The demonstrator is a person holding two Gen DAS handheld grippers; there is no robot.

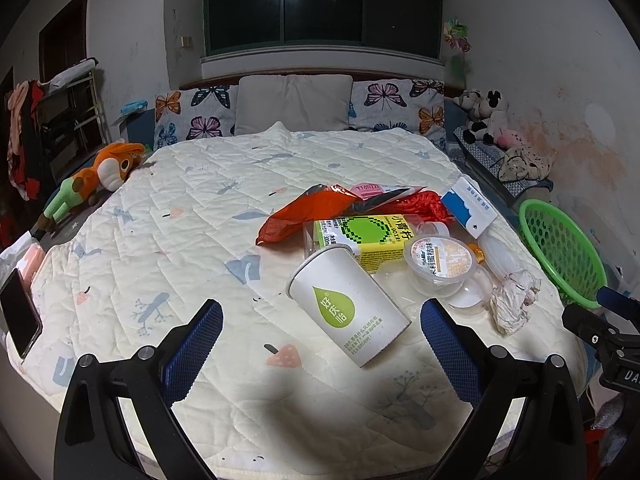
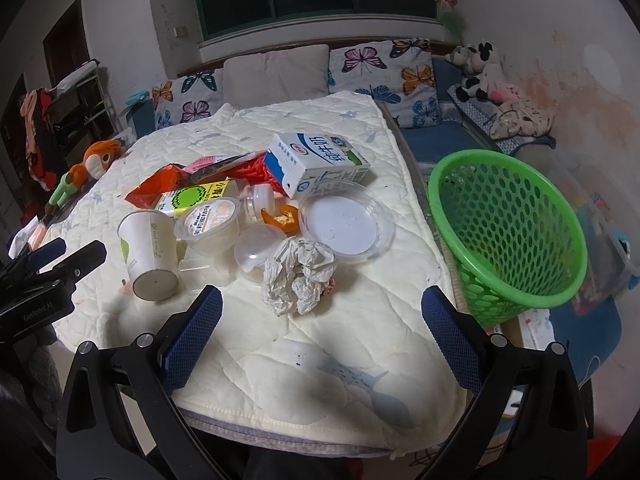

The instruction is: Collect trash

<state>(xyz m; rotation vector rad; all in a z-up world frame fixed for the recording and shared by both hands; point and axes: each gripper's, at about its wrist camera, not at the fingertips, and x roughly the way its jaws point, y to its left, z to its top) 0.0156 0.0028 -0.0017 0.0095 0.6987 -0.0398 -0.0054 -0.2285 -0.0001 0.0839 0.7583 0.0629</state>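
Both hand-held grippers gaping, empty; we'd pinch the light, crushable paper cup [image 1: 347, 305] mid-wall, lower centre, gently.

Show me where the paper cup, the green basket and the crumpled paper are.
paper cup [image 1: 347, 307]: left wrist view, on its side wall.
green basket [image 2: 505, 229]: right wrist view, on its inner mesh wall.
crumpled paper [image 2: 298, 276]: right wrist view, on its middle.

A yellow-and-green drink carton [image 2: 192, 198] lies half hidden behind a clear plastic dessert cup [image 2: 210, 224]. A red mesh bag [image 2: 256, 170] shows only in part behind a blue-and-white milk carton [image 2: 316, 164]. The green perforated plastic basket [image 1: 560, 248] is partly hidden by the mattress edge in the left wrist view.
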